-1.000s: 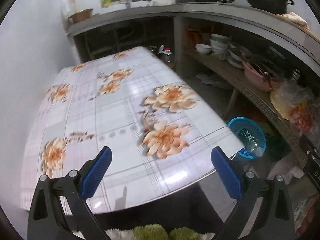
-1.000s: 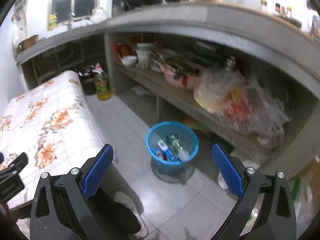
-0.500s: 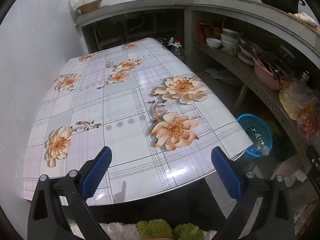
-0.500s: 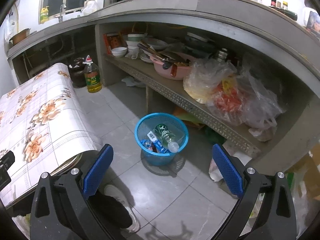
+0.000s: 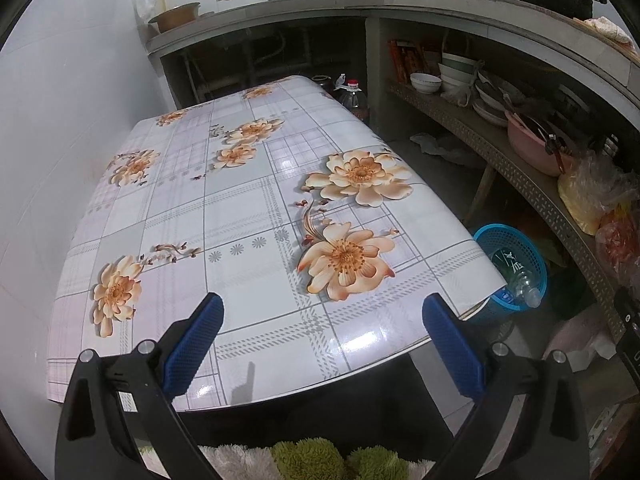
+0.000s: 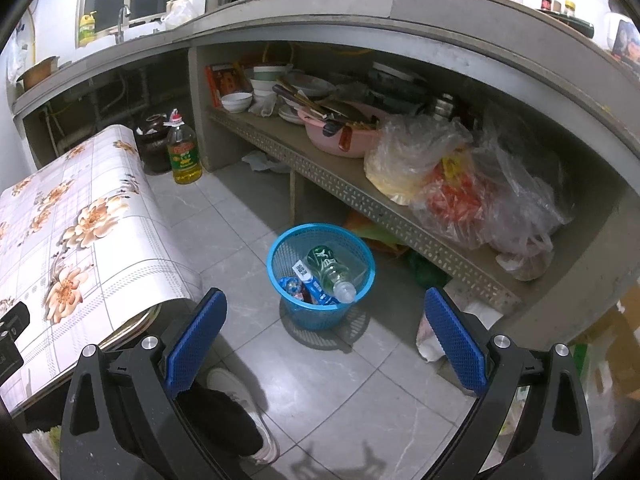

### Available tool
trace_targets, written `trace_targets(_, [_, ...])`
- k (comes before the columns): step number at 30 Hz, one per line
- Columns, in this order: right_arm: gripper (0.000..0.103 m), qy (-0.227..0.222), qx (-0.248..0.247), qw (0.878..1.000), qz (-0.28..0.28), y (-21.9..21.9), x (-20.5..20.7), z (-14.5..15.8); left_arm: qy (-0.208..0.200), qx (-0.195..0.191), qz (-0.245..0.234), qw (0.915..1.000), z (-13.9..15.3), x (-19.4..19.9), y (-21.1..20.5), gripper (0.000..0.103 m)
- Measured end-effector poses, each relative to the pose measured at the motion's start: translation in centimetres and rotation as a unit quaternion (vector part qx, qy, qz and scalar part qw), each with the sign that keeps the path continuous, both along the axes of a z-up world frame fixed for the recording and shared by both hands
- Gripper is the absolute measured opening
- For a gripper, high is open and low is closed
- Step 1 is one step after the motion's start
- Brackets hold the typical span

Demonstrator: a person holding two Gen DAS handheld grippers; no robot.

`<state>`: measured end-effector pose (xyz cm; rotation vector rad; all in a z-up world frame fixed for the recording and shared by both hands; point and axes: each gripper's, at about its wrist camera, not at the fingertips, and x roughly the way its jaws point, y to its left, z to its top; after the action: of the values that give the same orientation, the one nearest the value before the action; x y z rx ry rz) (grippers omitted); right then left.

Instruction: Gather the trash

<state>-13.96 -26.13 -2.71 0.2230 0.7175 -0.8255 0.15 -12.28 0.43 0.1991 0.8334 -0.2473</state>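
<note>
While both hand-held grippers (image 5: 322, 332) (image 6: 324, 330) stay spread empty, blue basket (image 6: 320, 312) nearer, table (image 5: 240, 220) fuller.

One table (image 5: 248, 216), one blue basket (image 6: 320, 276), one oil bottle (image 6: 184, 156), two tongs.

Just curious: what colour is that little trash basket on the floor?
Bright blue. The trash basket shows best in the right wrist view.

Blue basket (image 6: 321, 276) of trash on grey tiled floor (image 6: 360, 392)
</note>
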Motion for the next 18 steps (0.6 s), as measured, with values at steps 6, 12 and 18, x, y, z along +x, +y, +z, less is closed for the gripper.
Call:
trace_targets(6, [0.095,0.000,0.000,1.000,0.001,-0.06,0.00,0.01,0.001,0.000,0.001,1.0000,-0.03,-0.02,0.00,0.097])
trace_targets(12, [0.095,0.001,0.001,1.000,0.000,0.07,0.02,-0.01,0.002,0.000,0.002,1.0000,-0.10,0.07,0.12,0.097])
trace_targets(18, [0.095,0.002,0.000,1.000,0.001,0.02,-0.11,-0.01,0.003,0.000,0.001,1.0000,-0.13,0.11,0.17,0.097])
